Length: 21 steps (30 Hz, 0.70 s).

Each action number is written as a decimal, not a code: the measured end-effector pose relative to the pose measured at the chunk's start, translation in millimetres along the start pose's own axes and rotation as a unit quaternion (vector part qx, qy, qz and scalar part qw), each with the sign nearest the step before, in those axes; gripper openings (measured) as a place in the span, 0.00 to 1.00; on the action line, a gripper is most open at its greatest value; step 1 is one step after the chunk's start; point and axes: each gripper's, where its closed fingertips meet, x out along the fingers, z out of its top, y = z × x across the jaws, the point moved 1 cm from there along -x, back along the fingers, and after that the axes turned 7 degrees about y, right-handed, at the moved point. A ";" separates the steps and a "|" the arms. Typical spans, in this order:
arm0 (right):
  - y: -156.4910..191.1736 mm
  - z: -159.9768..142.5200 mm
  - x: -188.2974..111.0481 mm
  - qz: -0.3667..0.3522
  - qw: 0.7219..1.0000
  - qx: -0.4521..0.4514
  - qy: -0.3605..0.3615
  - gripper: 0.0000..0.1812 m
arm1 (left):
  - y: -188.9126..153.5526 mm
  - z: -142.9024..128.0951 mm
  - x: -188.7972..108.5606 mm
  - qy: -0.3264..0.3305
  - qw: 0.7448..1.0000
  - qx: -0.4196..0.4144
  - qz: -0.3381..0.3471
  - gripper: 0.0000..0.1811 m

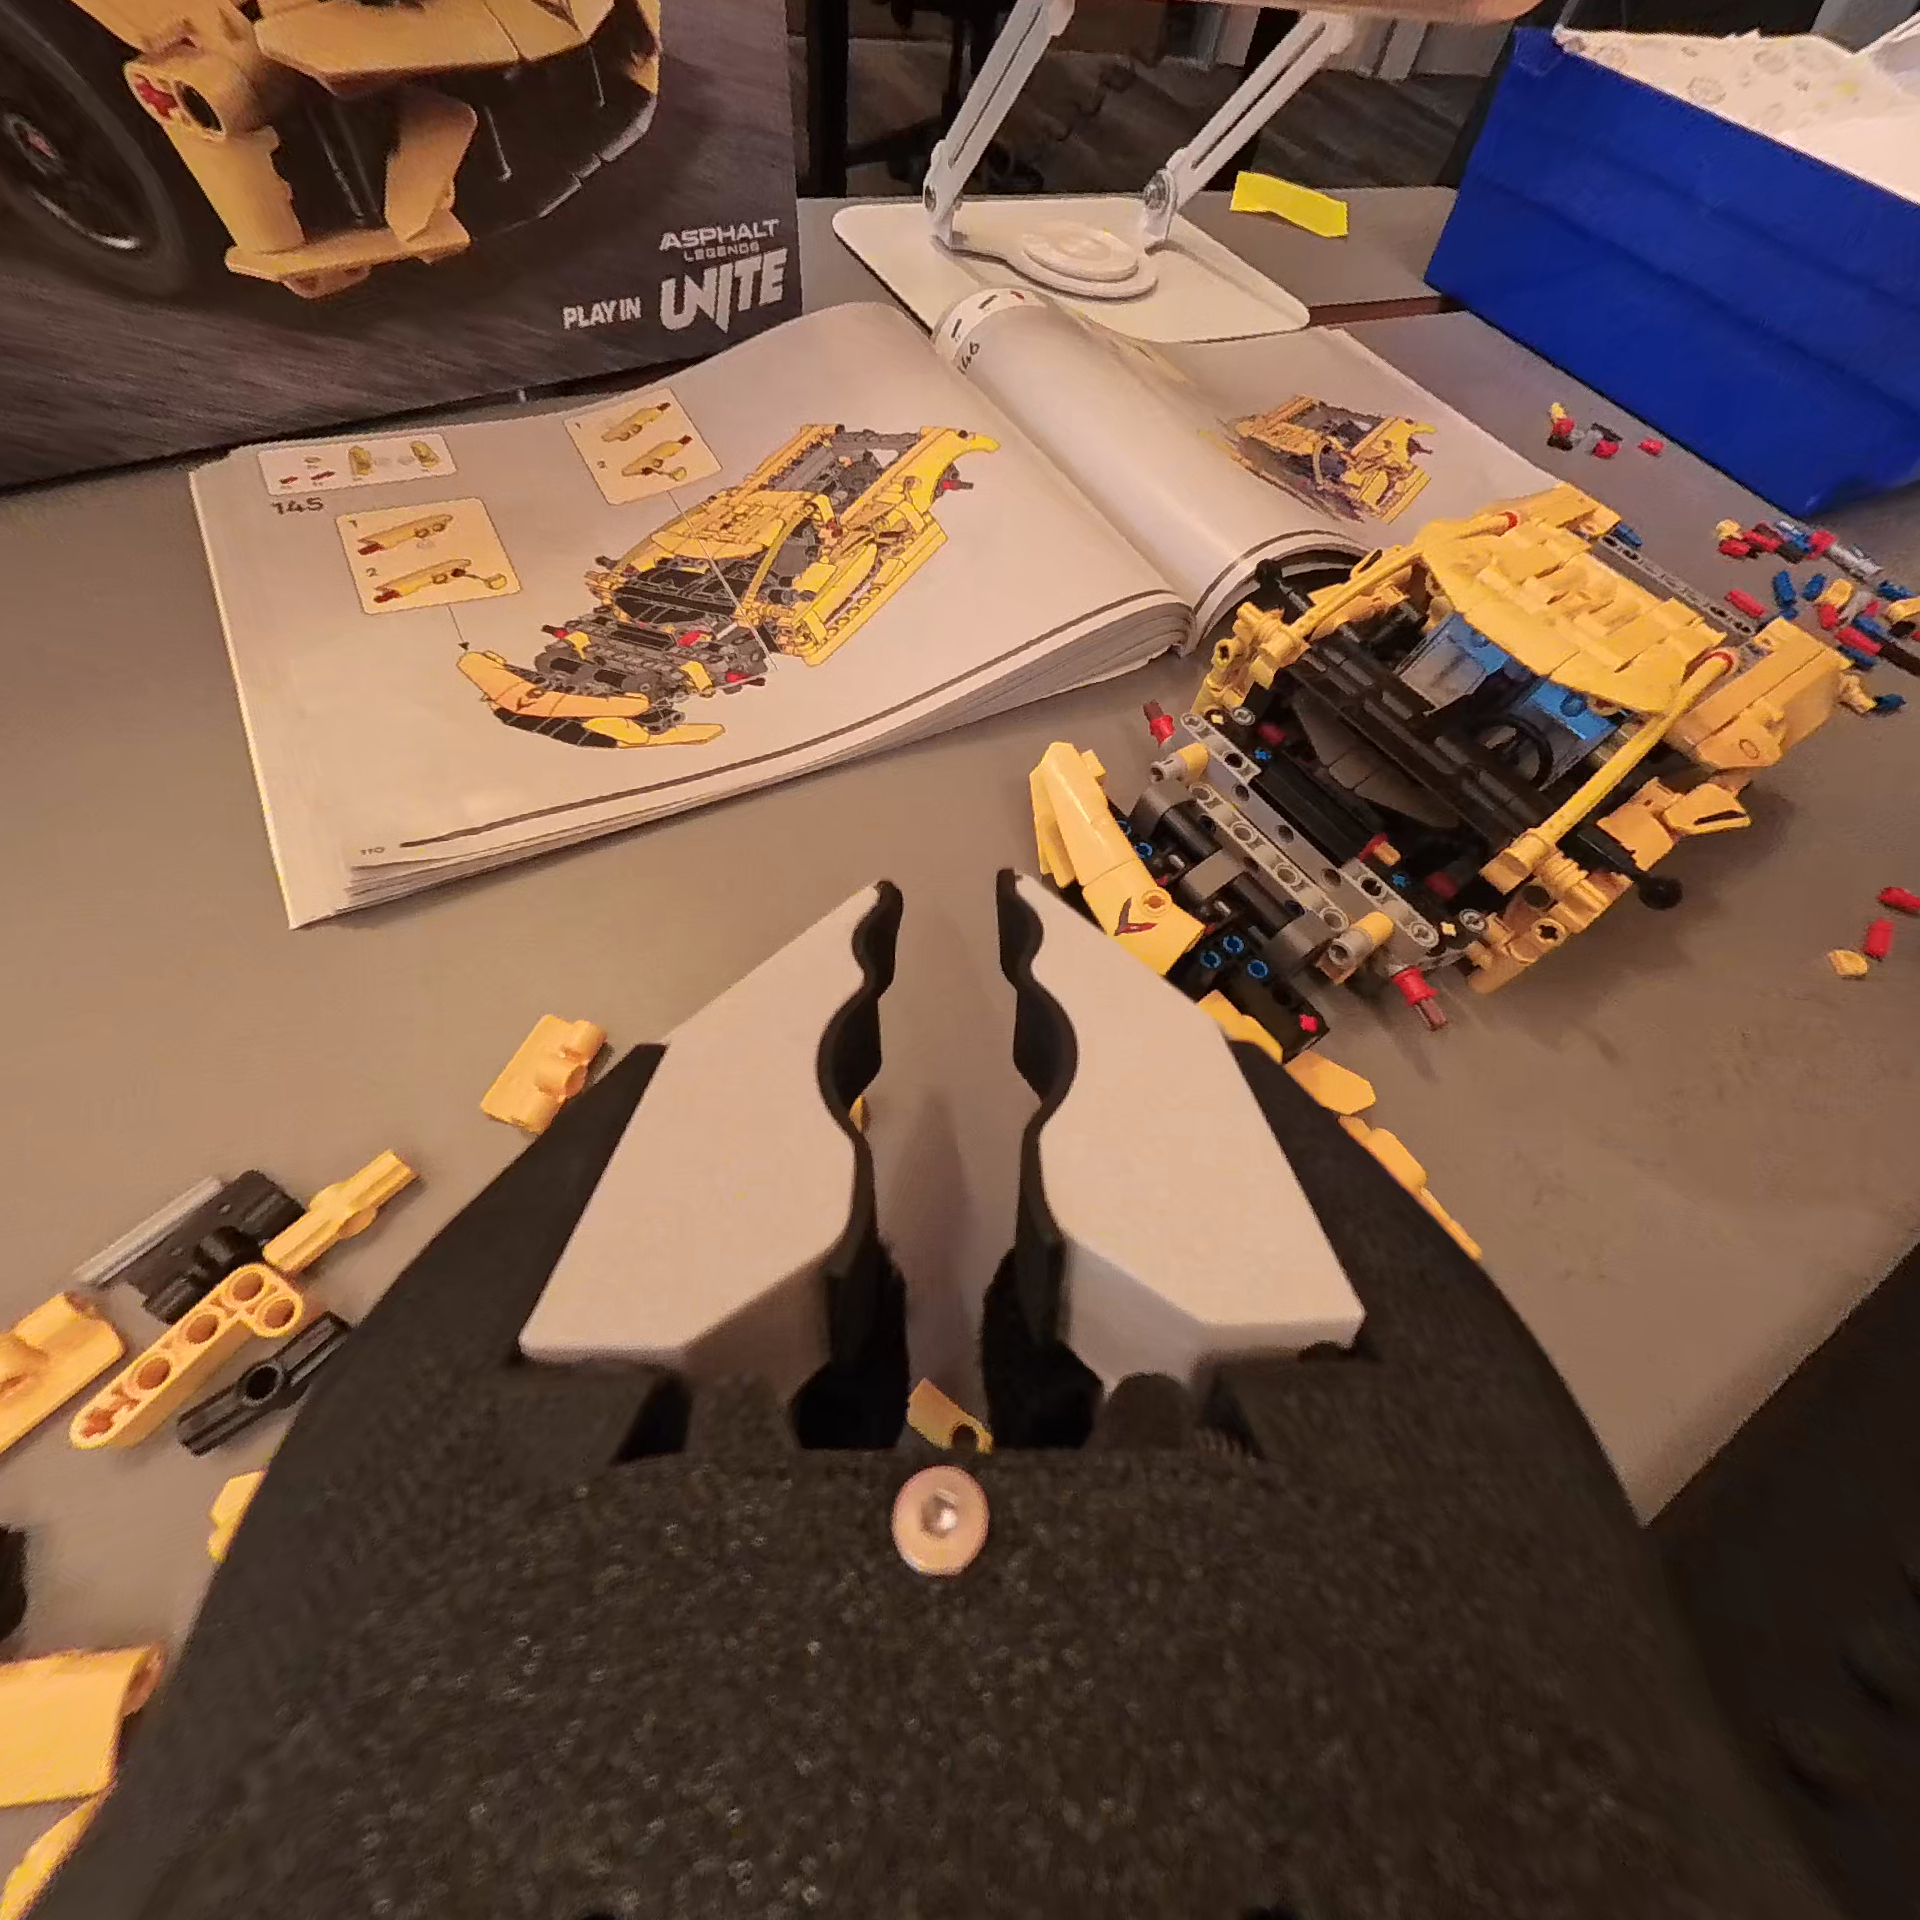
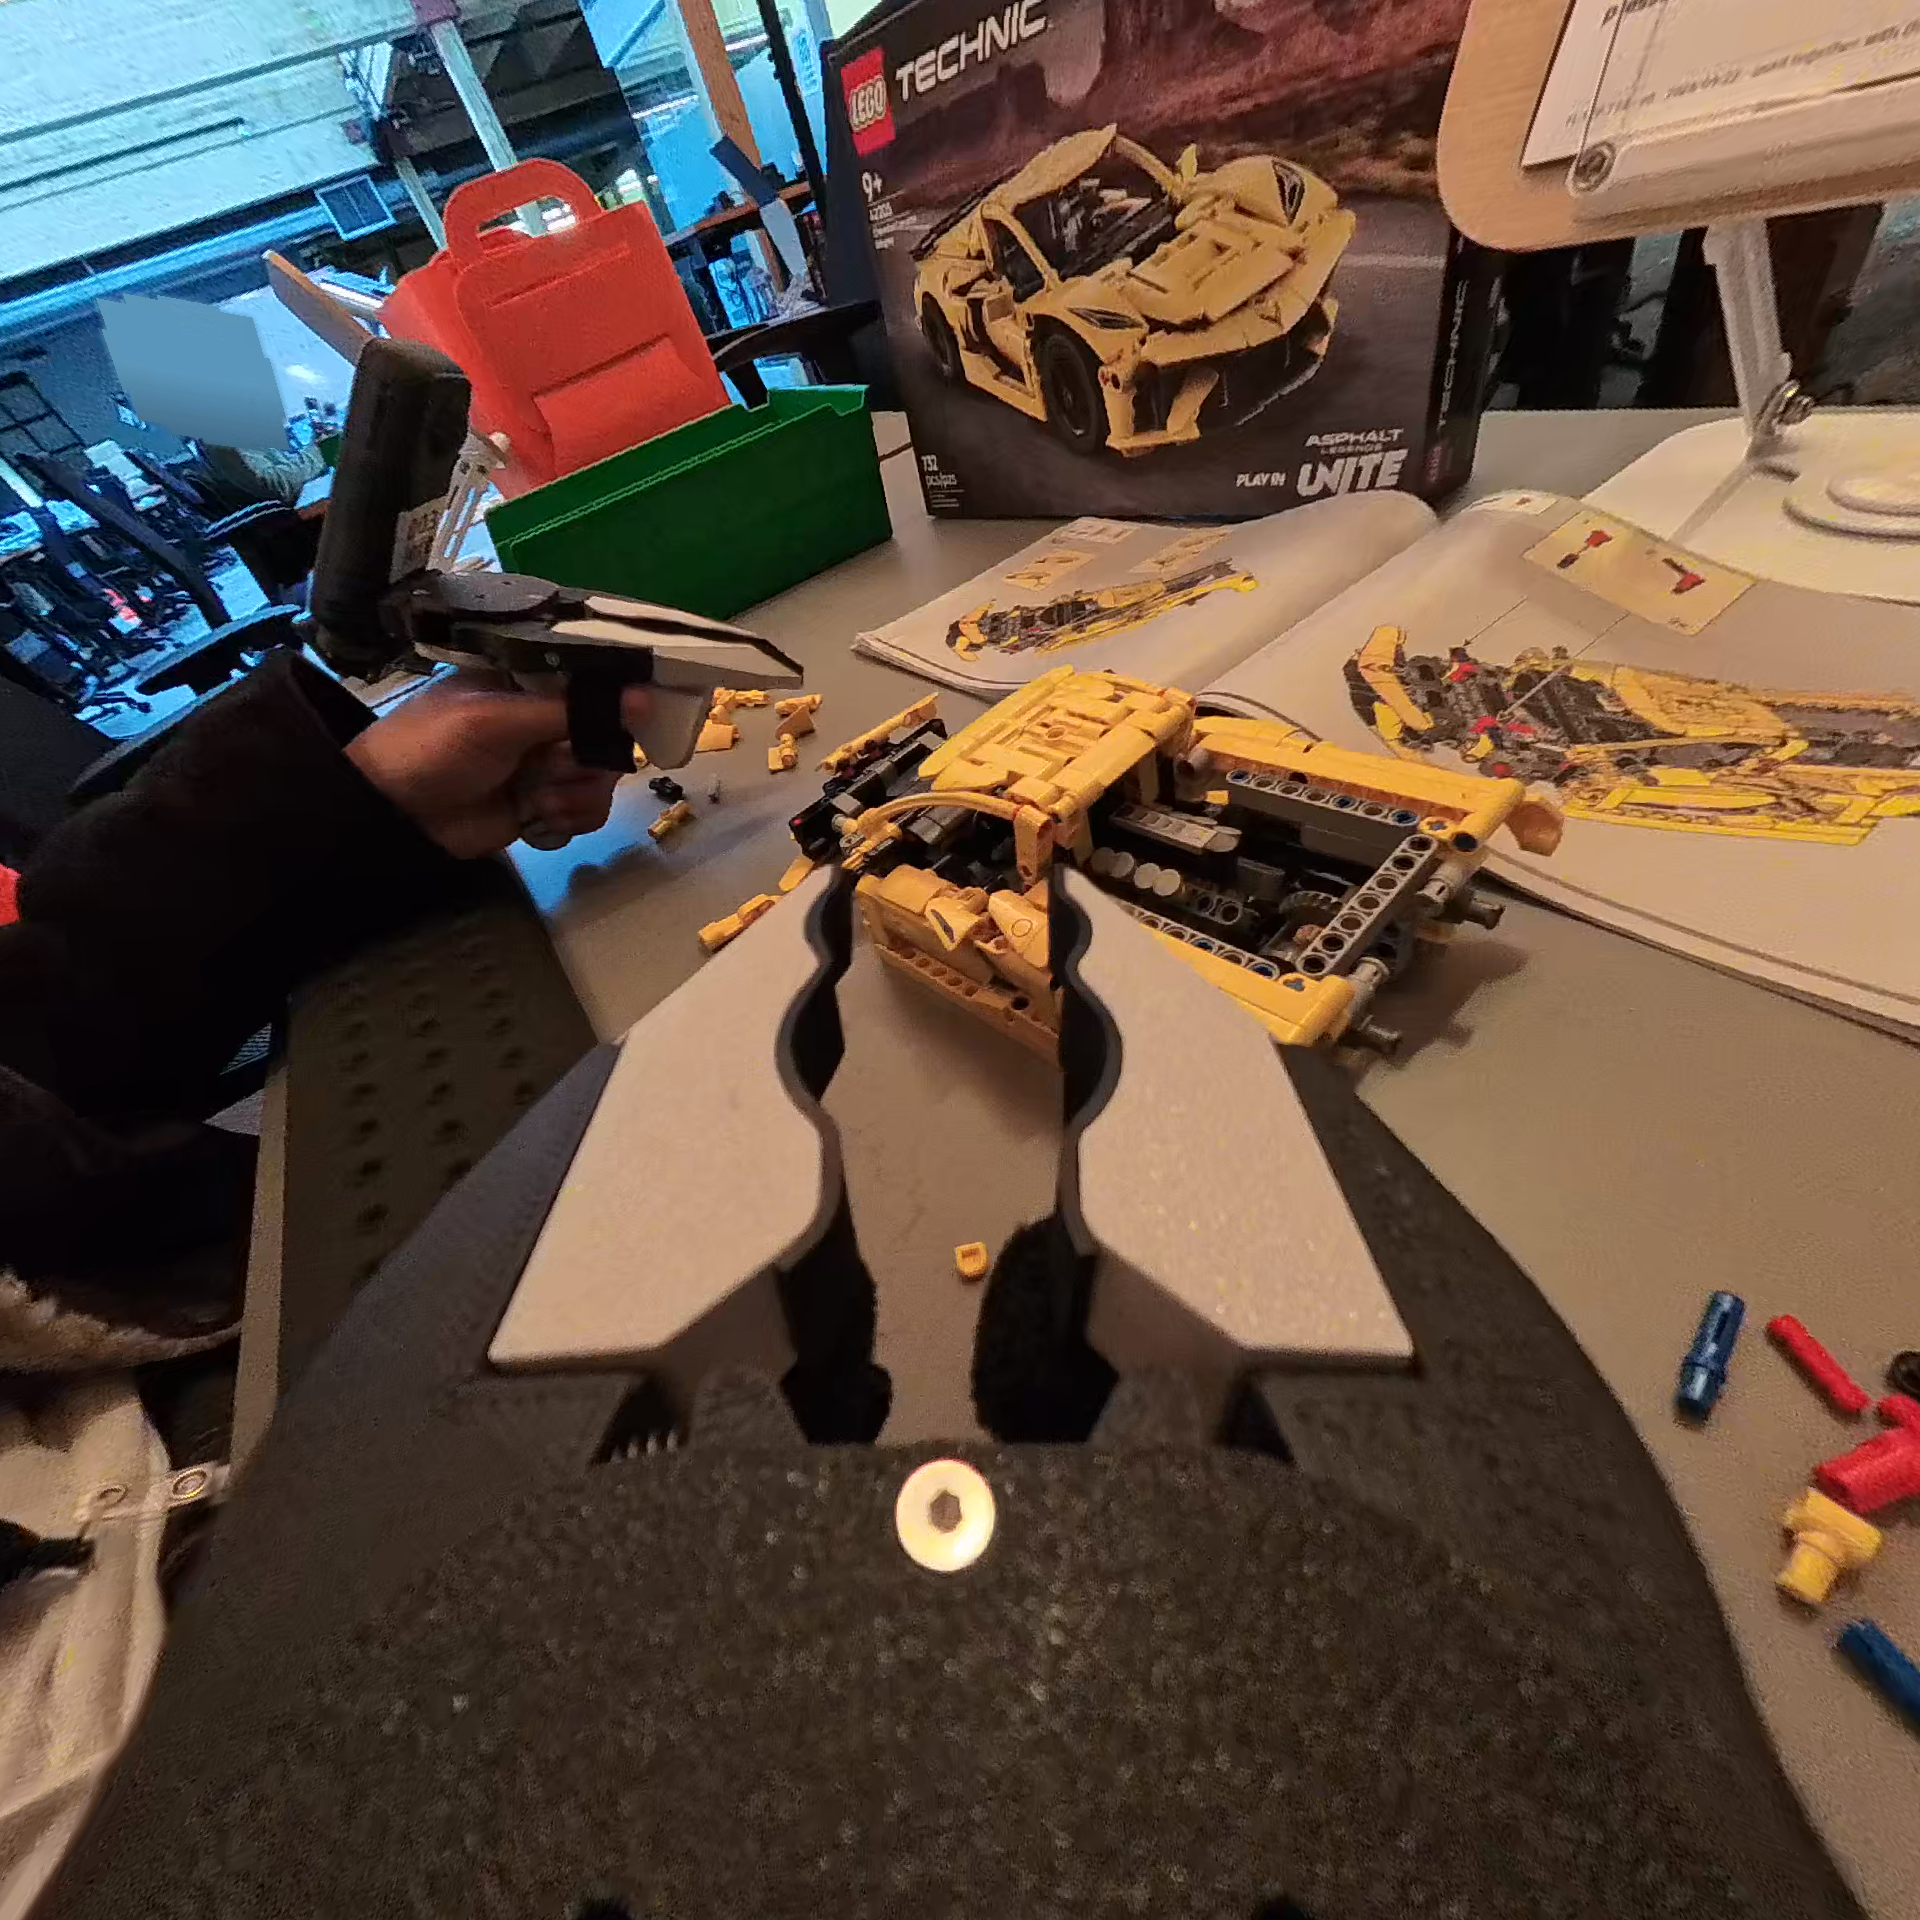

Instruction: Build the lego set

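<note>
The part-built yellow car (image 1: 1455, 748) lies on the grey table (image 1: 644, 997), to the right of my left gripper (image 1: 945, 894), which is open and empty above bare table. The open instruction booklet (image 1: 675, 623) lies beyond it. Loose yellow and black pieces (image 1: 208, 1320) lie to its left. In the right wrist view my right gripper (image 2: 951, 883) is open and empty, its tips just at the near end of the car (image 2: 1195, 831). A small yellow piece (image 2: 969, 1257) lies on the table under it. The left gripper (image 2: 790, 670), held by a hand, hovers at the left over loose yellow pieces (image 2: 748, 717).
The set's box (image 2: 1143, 260) stands behind the booklet (image 2: 1558, 727). A white stand (image 1: 1070, 249) and a blue bin (image 1: 1683, 239) are at the back right. A green bin (image 2: 707, 509) and an orange bag (image 2: 561, 332) are at the back left. Red and blue pins (image 2: 1818, 1455) lie at the right. There is about 25 centimetres between the tips of the two grippers.
</note>
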 end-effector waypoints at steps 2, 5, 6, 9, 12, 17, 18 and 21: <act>-1.1 -0.6 0.9 0.003 1.000 0.007 0.003 0.20 | -0.7 -0.8 1.1 0.003 1.000 0.002 -0.002 0.10; -2.0 -0.4 1.7 0.005 1.000 0.012 0.003 0.20 | -0.4 -0.4 1.2 0.001 1.000 -0.003 -0.006 0.10; -2.3 -0.9 2.3 0.006 1.000 0.015 0.006 0.20 | -0.3 -0.7 1.4 0.001 1.000 -0.005 -0.008 0.10; -3.8 -1.8 3.6 0.007 1.000 0.022 0.010 0.20 | 0.2 -0.8 1.5 0.002 1.000 -0.012 -0.013 0.10; -4.3 -1.9 3.8 0.009 1.000 0.025 0.011 0.20 | -0.1 -1.0 1.5 0.001 1.000 -0.015 -0.017 0.10; -4.0 -1.8 3.8 0.006 1.000 0.022 0.010 0.20 | -2.7 -0.5 1.5 0.000 1.000 -0.012 -0.022 0.10; -4.0 -1.6 3.7 0.004 1.000 0.020 0.010 0.19 | -4.5 0.3 1.1 -0.002 1.000 -0.010 -0.027 0.10; -4.6 -1.1 2.8 -0.003 1.000 0.016 0.007 0.19 | -13.7 2.6 0.3 -0.008 0.999 0.012 -0.040 0.10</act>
